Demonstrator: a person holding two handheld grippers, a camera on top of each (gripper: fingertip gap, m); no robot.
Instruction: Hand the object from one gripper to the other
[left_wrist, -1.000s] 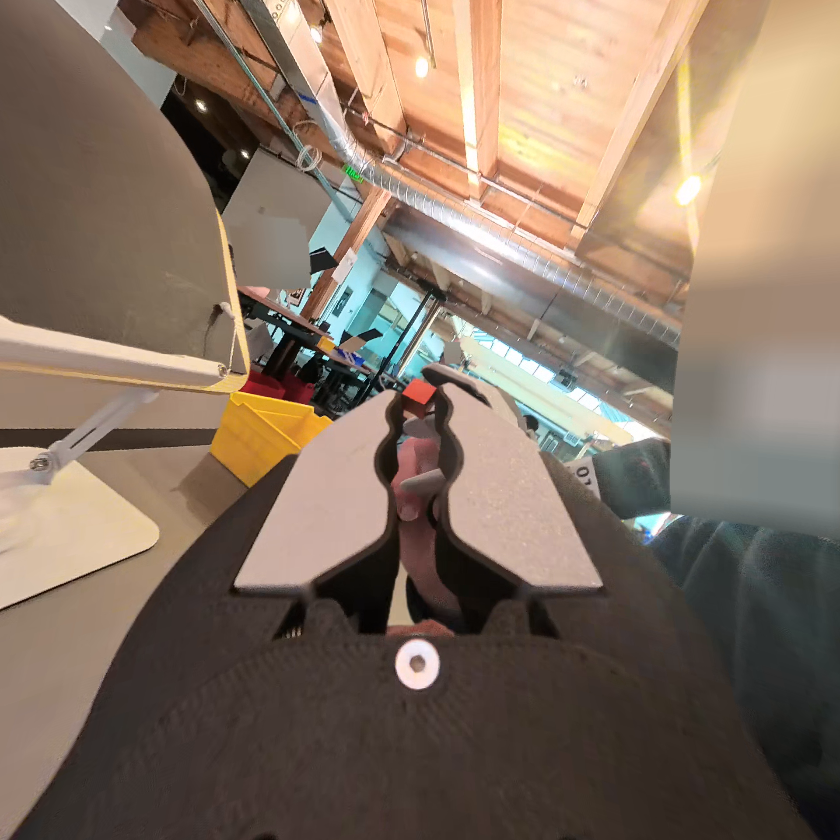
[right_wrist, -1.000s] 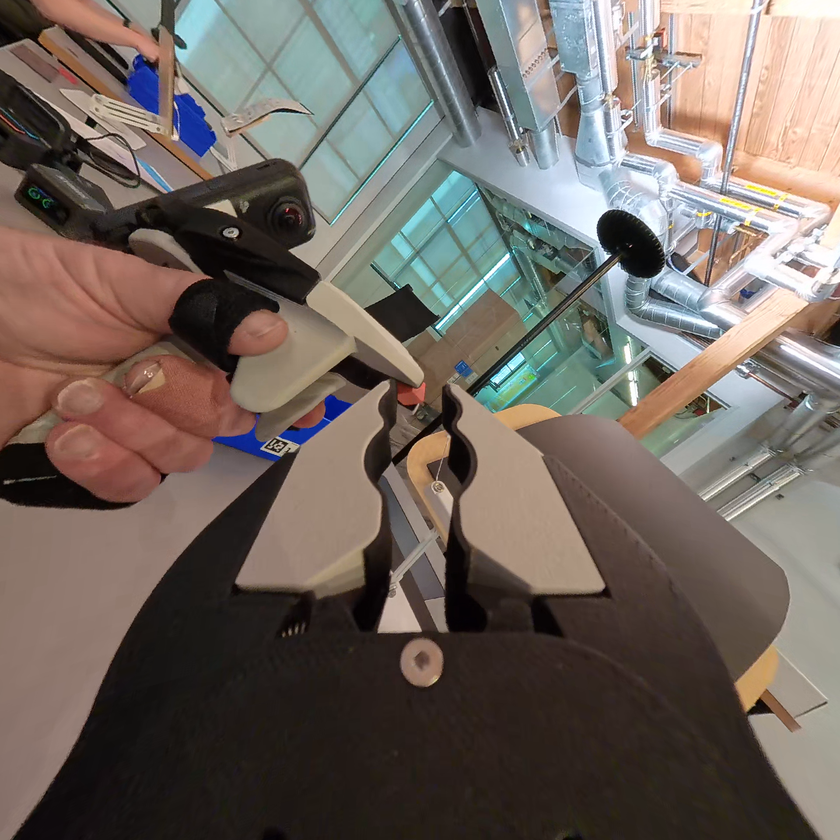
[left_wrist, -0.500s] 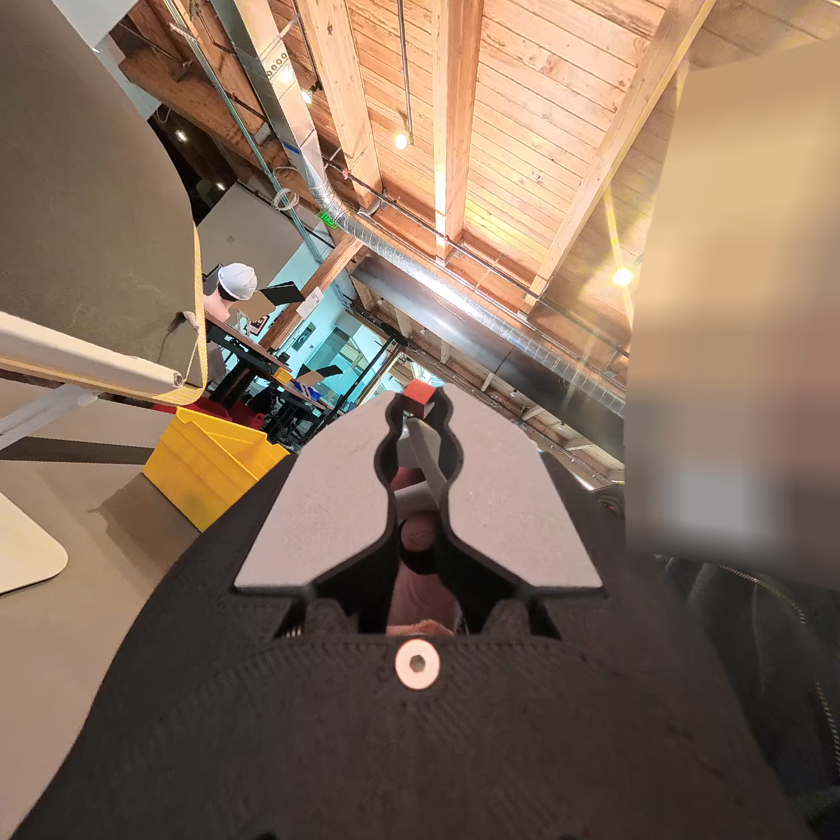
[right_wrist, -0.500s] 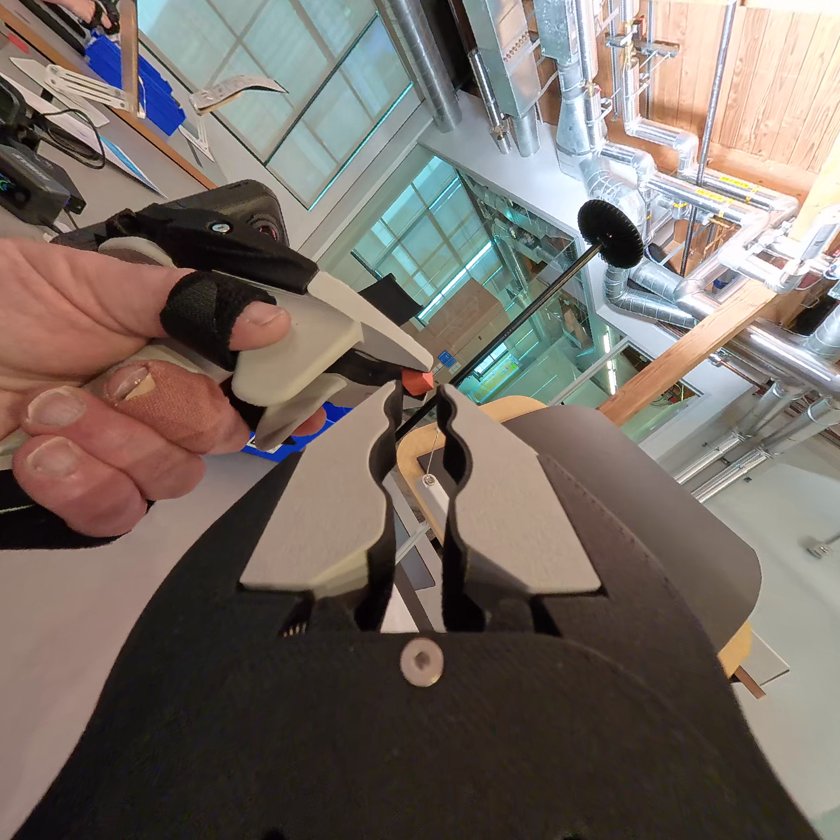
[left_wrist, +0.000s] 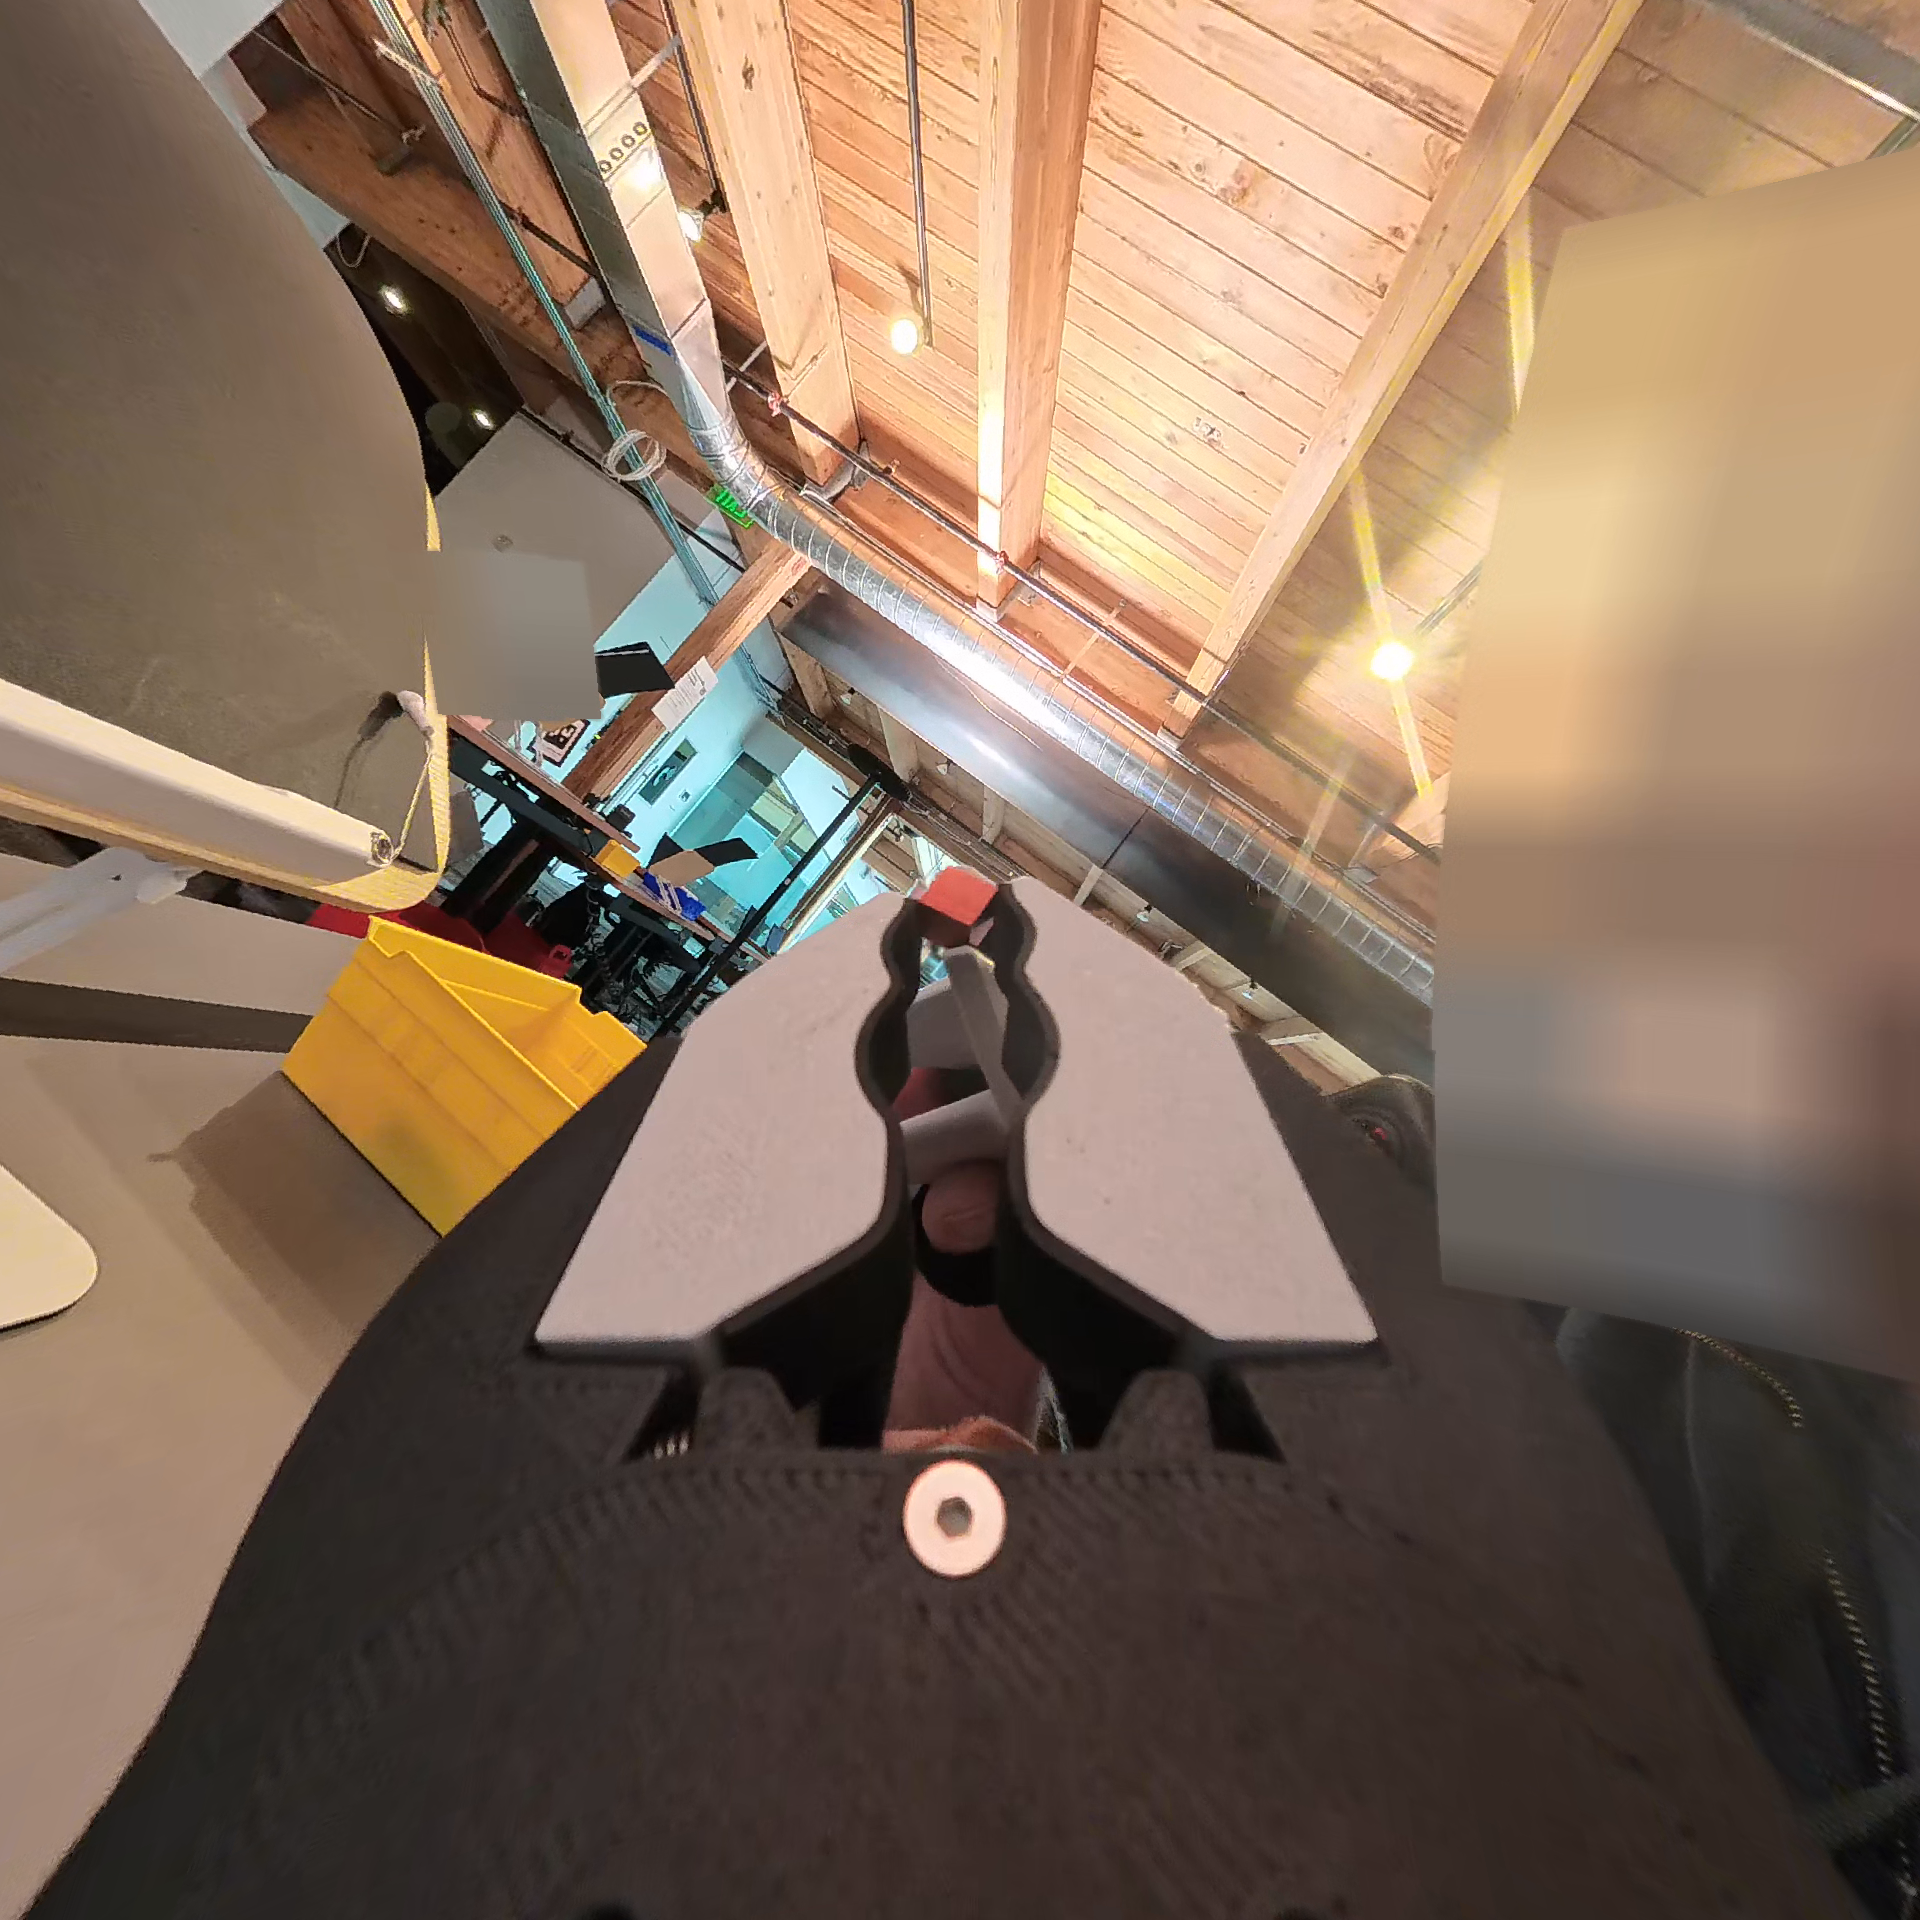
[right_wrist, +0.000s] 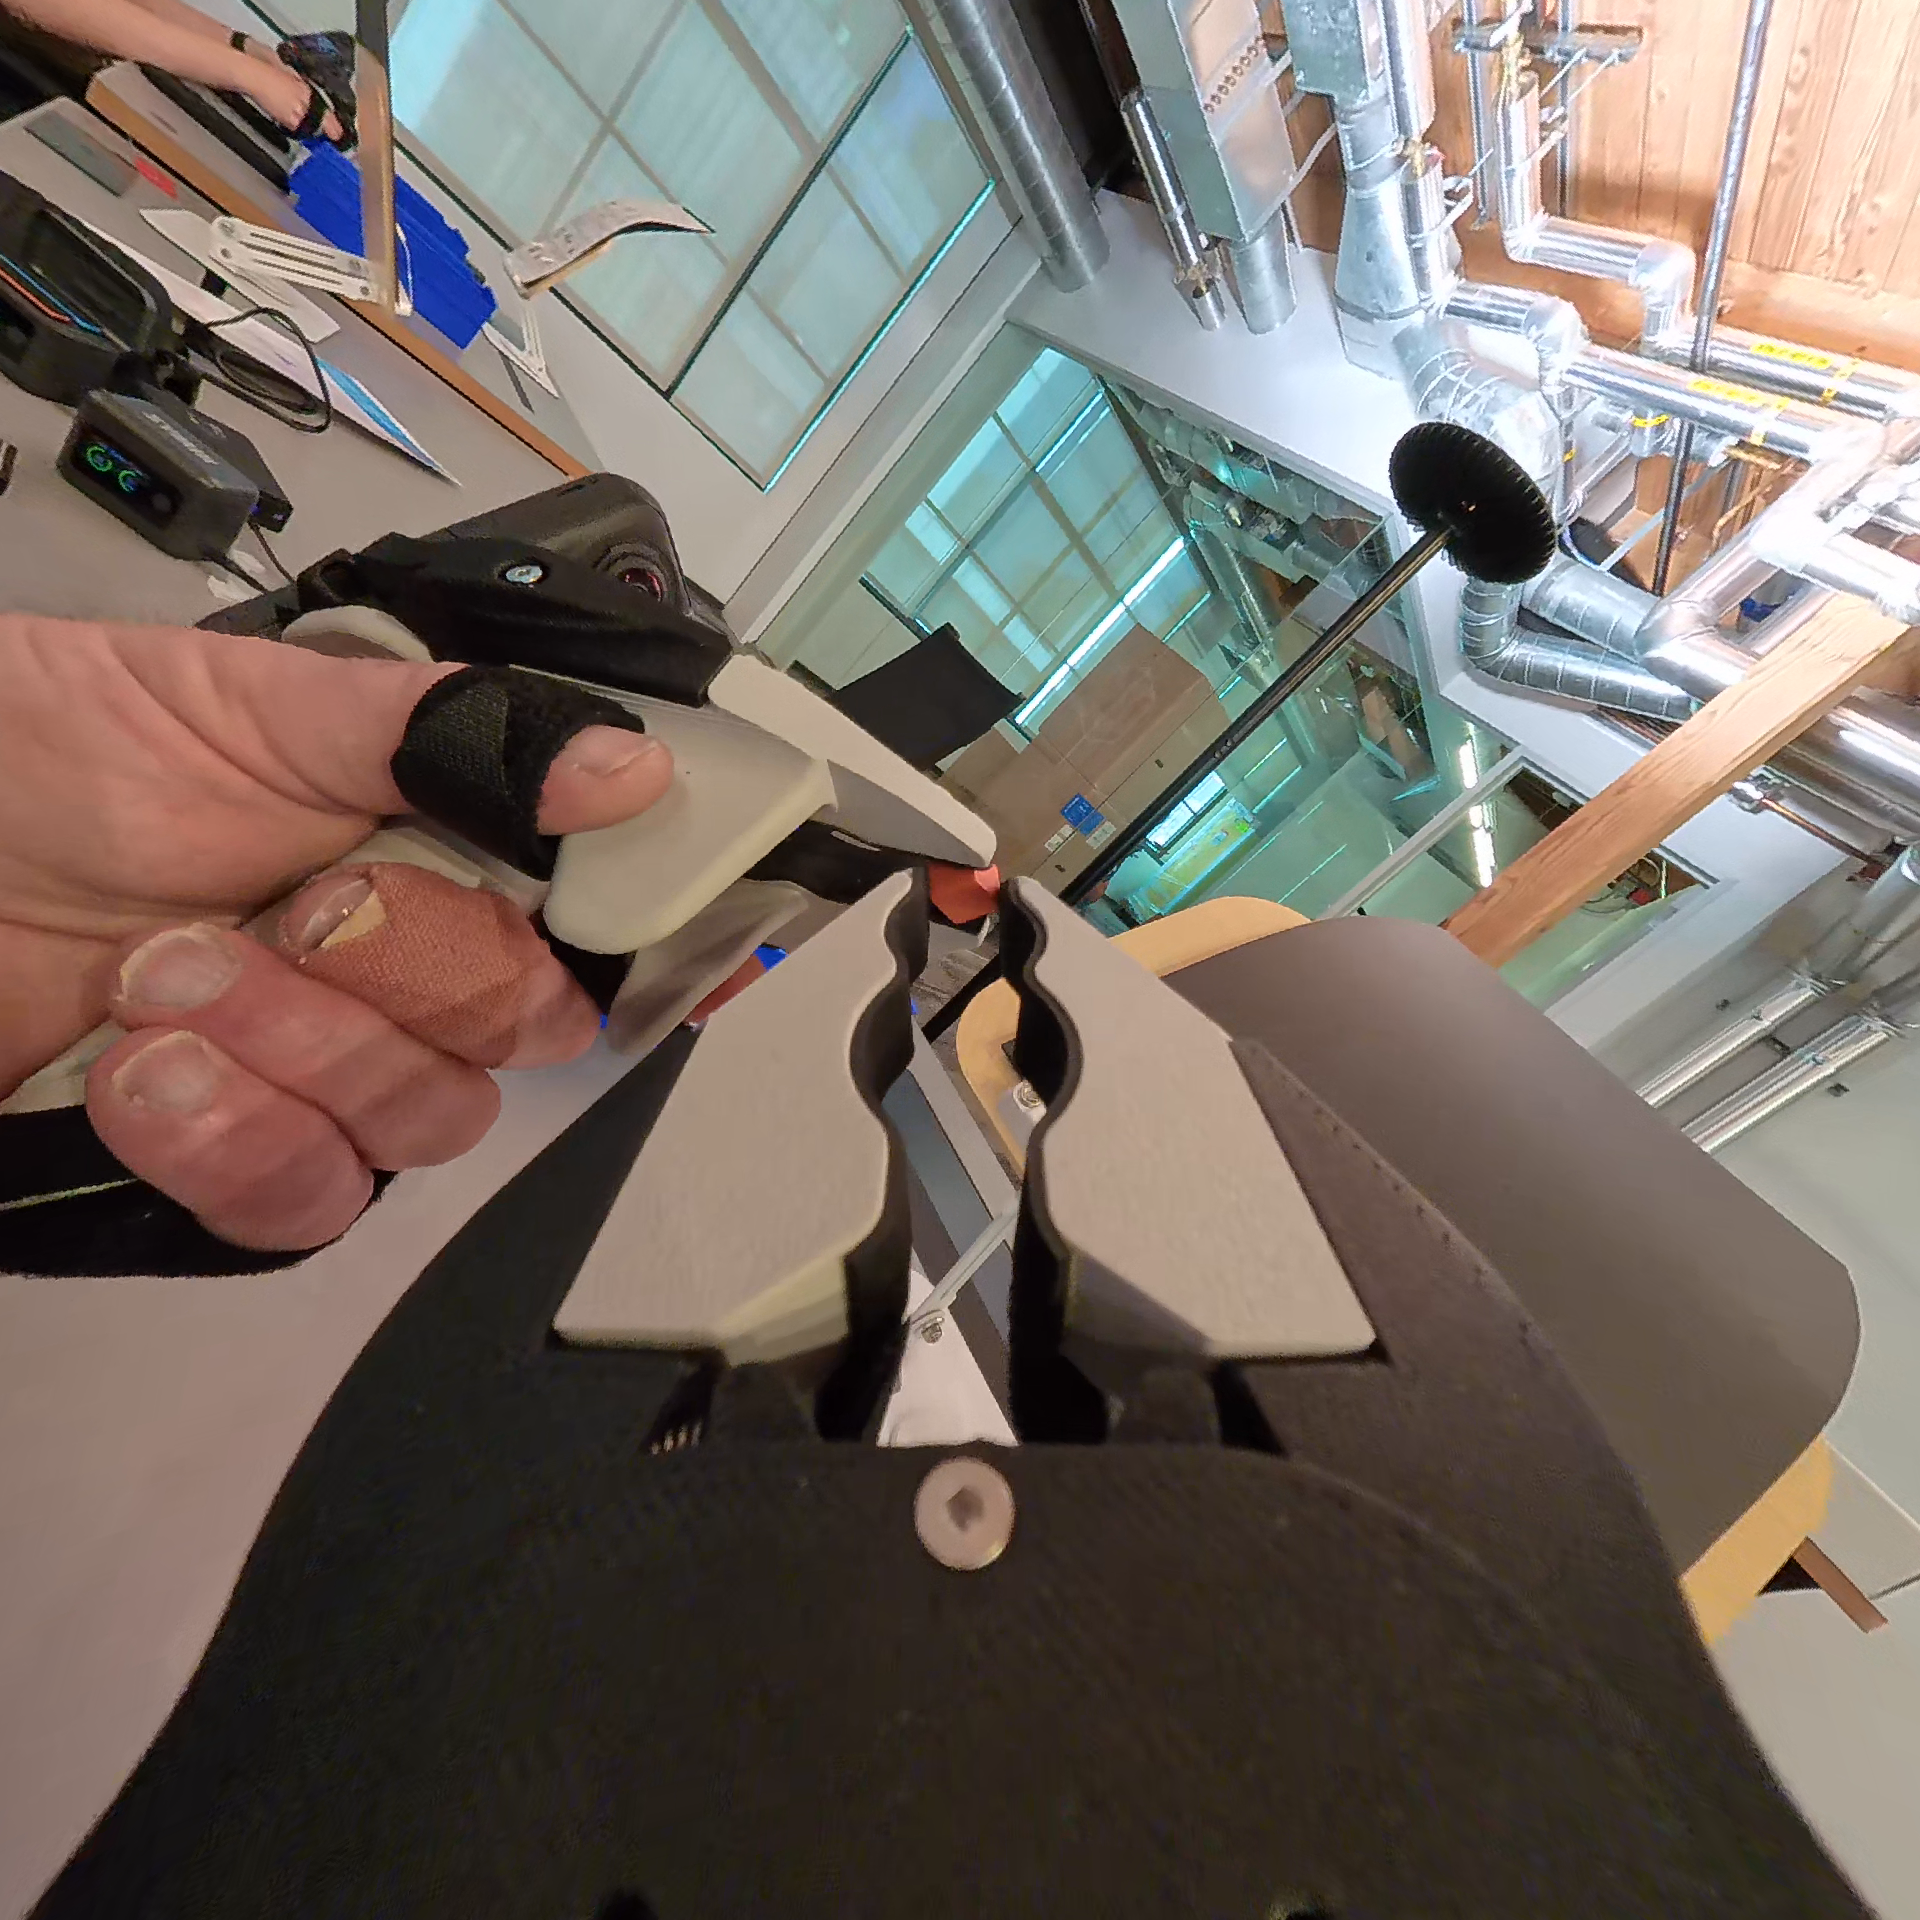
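Shows the left gripper (left_wrist: 956, 914) from its own wrist view, tips drawn together on a small red cube (left_wrist: 958, 899) pinched at their very end. Sets the cube high against a wooden ceiling (left_wrist: 1143, 312), well clear of the grey table (left_wrist: 156, 1455) and of the yellow bin (left_wrist: 457, 1081) standing on it at left. Reveals, through the slot between the grey fingers (left_wrist: 758, 1122), parts of the other gripper's pale fingers and a fingertip of the person's hand behind them. Presents the right gripper (right_wrist: 961, 904) in the right wrist view with its tips a narrow slot apart and the same cube lying in that slot. Leaves undecided whether those tips press the cube or only flank it; cannot tell from either view. Brings the left gripper in from the left of that view, held in a hand (right_wrist: 260, 883) with a black strap (right_wrist: 468, 748) round the forefinger. Includes, farther back on the table, a small black device (right_wrist: 156, 488) with green lights.
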